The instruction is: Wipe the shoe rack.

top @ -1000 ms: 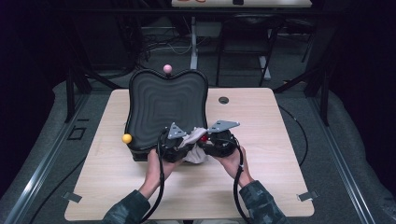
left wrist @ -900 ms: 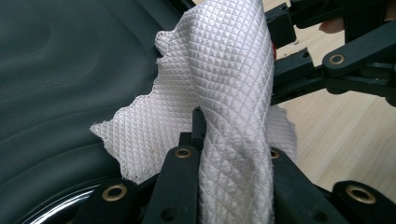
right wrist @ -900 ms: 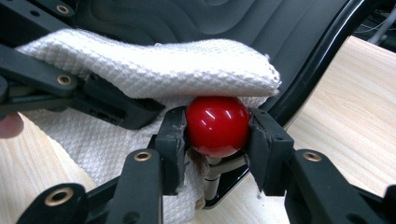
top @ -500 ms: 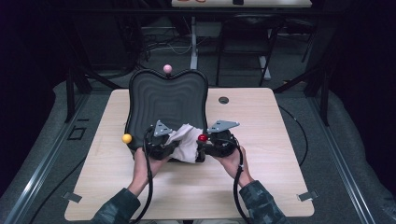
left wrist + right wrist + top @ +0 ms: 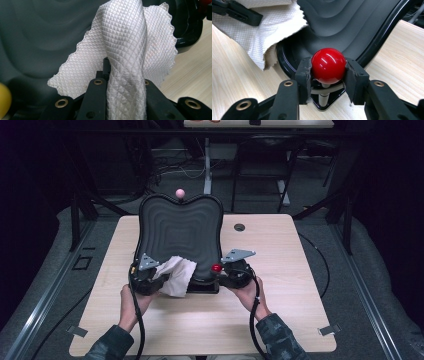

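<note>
Lying on a pale wooden table [image 5: 300, 270], a black ridged tray [image 5: 180, 235] with a wavy outline and four ball-topped knobs at its corners, handled by a person with a two-jaw gripper in each hand. At far left, in the left gripper view, a yellow knob [image 5: 3, 96] at the frame edge beside the tray's dark ridged surface [image 5: 37, 37]. Next, at the tray's near left corner in the high view, the left gripper [image 5: 159, 279], jaws clamped tight on a white quilted cloth [image 5: 176, 275]; in the left gripper view, the cloth [image 5: 125, 50] rising twisted from between the jaws and fanning out, with a scalloped hem, over the tray's surface and its near rim. Toward the centre, at the tray's far edge in the high view, a pink knob [image 5: 179, 193]. Right of centre, at the tray's near right corner, a red knob [image 5: 216, 268], seized by the right gripper [image 5: 222, 272]; in the right gripper view, the red knob [image 5: 328, 65] pinched squarely between the two pads [image 5: 303, 72], on a thin stem above the tray's black rim [image 5: 374, 42], with the cloth [image 5: 262, 32] and one jaw of the left gripper farther off at upper left. Beyond, on the bare table to the right of the tray, a small round cable hole [image 5: 239, 227]. Both hands [image 5: 131, 300] near the table's front edge, a cable trailing from each gripper toward the sleeves.
</note>
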The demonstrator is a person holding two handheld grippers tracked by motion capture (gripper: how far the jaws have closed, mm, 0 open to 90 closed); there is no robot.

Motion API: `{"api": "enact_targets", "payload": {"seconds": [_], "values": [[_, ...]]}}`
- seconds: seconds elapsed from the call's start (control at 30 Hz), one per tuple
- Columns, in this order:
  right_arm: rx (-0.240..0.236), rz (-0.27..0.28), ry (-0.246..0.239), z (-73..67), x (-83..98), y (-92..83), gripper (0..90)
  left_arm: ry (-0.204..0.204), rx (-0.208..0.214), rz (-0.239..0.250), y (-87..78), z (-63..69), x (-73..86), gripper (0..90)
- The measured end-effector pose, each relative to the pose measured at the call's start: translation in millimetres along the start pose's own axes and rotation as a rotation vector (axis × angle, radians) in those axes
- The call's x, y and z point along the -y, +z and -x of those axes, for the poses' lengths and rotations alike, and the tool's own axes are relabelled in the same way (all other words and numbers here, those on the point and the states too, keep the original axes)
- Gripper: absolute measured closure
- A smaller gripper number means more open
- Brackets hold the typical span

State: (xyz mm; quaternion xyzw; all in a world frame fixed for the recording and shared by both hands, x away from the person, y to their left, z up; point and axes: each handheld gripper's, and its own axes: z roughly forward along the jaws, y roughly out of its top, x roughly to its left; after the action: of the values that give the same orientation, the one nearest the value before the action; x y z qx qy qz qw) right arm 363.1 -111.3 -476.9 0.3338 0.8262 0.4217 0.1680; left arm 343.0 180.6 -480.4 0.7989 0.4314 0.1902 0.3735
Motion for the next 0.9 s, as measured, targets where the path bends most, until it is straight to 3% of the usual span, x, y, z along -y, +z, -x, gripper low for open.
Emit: {"api": "enact_targets", "payload": {"seconds": [0.37, 0.47, 0.7, 0.9], "values": [[-0.01, 0.002, -0.01, 0.6, 0.2, 0.3, 60.3, -0.044, -0.047, 0.026, -20.7, -19.5, 6.3, 84.8], [-0.012, 0.011, -0.033, 0.6, 0.9, 0.6, 60.5, -0.059, -0.067, 0.018, -27.1, -29.6, 11.3, 84.7], [-0.024, 0.018, -0.056, 0.3, -0.1, 3.1, 60.5, -0.079, -0.083, 0.002, -34.7, -38.3, 19.2, 84.7], [-0.044, 0.021, -0.065, 0.8, -0.8, 4.6, 60.5, -0.095, -0.123, -0.001, -43.2, -46.2, 24.7, 84.7]]}}
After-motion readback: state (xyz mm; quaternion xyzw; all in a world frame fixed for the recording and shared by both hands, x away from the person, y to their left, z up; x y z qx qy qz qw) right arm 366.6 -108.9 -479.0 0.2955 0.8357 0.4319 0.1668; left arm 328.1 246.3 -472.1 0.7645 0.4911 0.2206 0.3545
